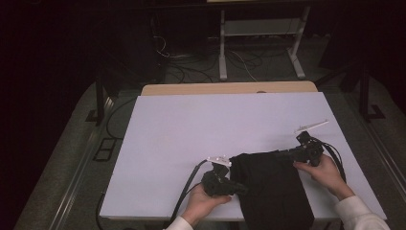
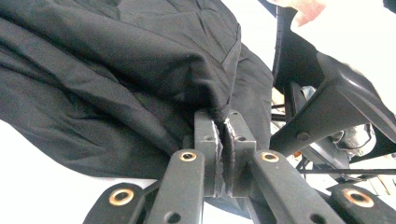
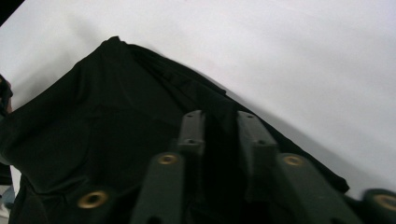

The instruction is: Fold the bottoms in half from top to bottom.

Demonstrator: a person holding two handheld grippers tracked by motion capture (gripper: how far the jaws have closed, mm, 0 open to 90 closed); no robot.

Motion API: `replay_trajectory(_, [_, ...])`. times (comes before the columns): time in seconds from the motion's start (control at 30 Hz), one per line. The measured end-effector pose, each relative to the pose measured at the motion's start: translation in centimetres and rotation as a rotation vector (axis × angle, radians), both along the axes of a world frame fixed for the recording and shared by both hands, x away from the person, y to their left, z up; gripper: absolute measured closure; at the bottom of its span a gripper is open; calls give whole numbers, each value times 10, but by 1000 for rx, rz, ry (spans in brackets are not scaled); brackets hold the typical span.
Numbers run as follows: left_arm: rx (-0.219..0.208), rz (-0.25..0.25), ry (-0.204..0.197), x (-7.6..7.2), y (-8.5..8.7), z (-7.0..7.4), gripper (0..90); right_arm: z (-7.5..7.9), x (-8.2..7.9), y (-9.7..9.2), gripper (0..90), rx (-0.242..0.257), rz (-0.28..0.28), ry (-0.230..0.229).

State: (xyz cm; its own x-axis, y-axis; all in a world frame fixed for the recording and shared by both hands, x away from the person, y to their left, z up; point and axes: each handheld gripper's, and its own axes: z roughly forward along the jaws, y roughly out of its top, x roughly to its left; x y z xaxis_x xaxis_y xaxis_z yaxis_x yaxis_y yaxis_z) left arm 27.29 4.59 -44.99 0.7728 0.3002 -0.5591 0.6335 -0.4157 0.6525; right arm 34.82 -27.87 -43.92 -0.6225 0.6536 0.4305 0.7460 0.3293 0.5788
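Since the black cloth [image 1: 273,191] is basically a floppy garment, expect it to handle like any light fabric: soft, no stiffness at all, droops and bunches wherever it isn't supported, and nothing fragile about it. It lies on the white counter [image 1: 215,124], stretched between the two sets of fingers, with the rest trailing off toward the person's edge.

The left gripper [image 1: 242,188] is clenched on it. In the left gripper view its fingers [image 2: 205,140] pinch a gathered fold right at their tips, and the bulk of the cloth [image 2: 116,70] billows up and away beyond them. That bite looks solid to me.

The right gripper [image 1: 282,155] sits at the opposite top corner. In the right gripper view the fabric [image 3: 93,126] runs under and between its fingers [image 3: 191,130], but there's a dark gap there and I honestly can't tell if the pads are actually pressing or just straddling the cloth.

Best place to take hold, I'd say, is a hem or corner, where the doubled-up edge gives the fingers something thicker to bite. Grab a single layer mid-panel and it'll probably slide out or drag extra layers along.
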Motion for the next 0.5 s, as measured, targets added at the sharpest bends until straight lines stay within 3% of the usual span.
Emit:
replay_trajectory(0.23, [3, -8, -8, -1, -1, -1, 797, 4, -3, 0, 839, 18, 10, 6])
replay_trajectory(0.5, [-28, 20, -11, -1, 4, 2, 604, 8, -8, -5, 846, 63, -16, 45])
